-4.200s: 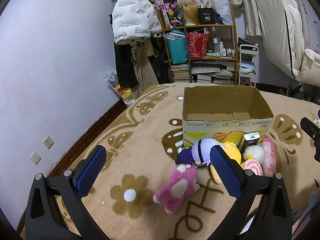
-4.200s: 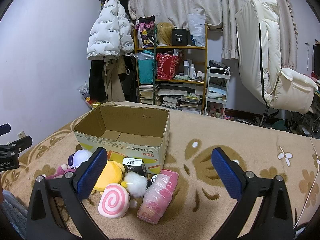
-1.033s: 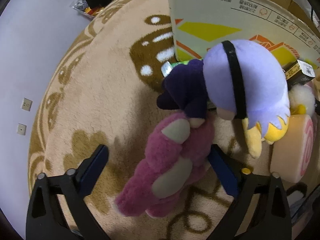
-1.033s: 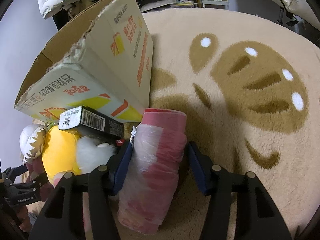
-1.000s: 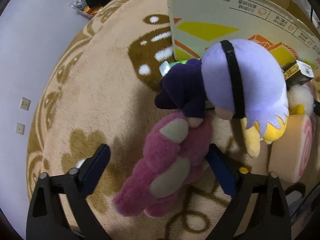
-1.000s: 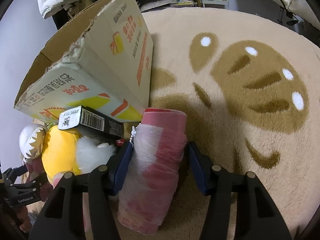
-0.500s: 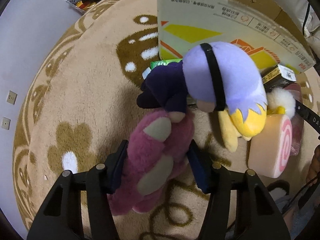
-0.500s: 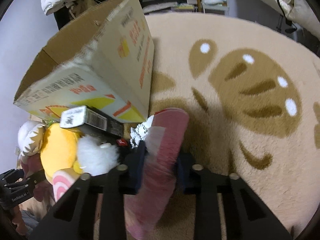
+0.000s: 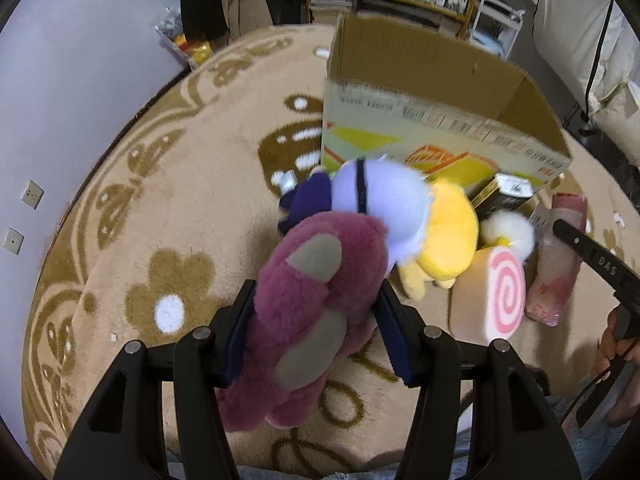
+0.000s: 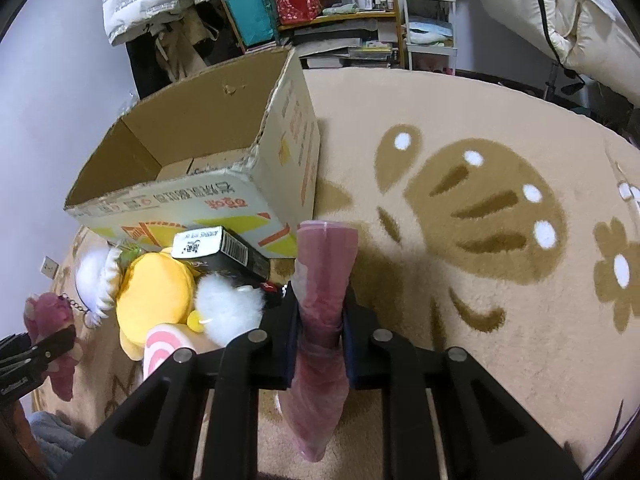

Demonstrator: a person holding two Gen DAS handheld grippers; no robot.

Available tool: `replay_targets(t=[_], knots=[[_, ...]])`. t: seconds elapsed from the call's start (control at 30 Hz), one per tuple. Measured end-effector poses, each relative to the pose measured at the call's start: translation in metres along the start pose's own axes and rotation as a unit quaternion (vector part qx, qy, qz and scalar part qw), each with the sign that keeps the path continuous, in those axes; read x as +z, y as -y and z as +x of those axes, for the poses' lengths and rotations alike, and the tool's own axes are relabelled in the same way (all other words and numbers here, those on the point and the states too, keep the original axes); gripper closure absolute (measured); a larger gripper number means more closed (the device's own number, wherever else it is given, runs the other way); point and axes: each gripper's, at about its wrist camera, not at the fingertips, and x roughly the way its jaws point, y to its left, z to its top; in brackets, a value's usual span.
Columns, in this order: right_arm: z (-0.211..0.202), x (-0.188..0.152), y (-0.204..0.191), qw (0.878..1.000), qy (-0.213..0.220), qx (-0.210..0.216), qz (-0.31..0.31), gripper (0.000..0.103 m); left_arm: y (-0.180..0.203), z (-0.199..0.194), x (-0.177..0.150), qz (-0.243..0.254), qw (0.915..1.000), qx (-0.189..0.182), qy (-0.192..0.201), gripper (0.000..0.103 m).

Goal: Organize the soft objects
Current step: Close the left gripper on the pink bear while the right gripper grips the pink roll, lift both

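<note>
The right claw (image 10: 321, 326) is clamped on a pink wrapped roll (image 10: 325, 280), squeezing it narrow at the middle; the roll's far end points toward the corner of an open cardboard box (image 10: 224, 148) on the beige patterned rug (image 10: 480, 280). Just left of the roll lie a black carton (image 10: 222, 250), a white pom-pom (image 10: 228, 308), a yellow plush (image 10: 154, 292) and a pink-swirl cushion (image 10: 164, 354). At the far left edge, the left claw (image 10: 36, 350) holds a magenta plush (image 10: 52, 320).
</note>
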Motion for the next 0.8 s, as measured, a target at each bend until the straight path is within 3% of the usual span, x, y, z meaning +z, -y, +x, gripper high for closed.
replay_targets(t=[0.2,0.37,0.57,0.8], knots=[[-0.024,-0.003,0.003,0.999,0.035,0.009,0.007,0.084,-0.005,-0.027,0.0,-0.012,0.9987,0.003,0.049,0.047],[-0.05,0.001,-0.004,0.995,0.099,0.005,-0.011,0.084,-0.008,-0.049,0.002,-0.02,0.9949,0.008,0.099,0.047],[-0.083,0.007,-0.022,0.985,0.168,0.002,-0.046,0.084,-0.003,-0.077,0.011,-0.017,0.9831,0.033,0.179,0.046],[-0.112,0.02,-0.046,0.973,0.214,0.022,-0.085,0.084,0.007,-0.102,0.03,-0.009,0.972,0.033,0.233,0.046]])
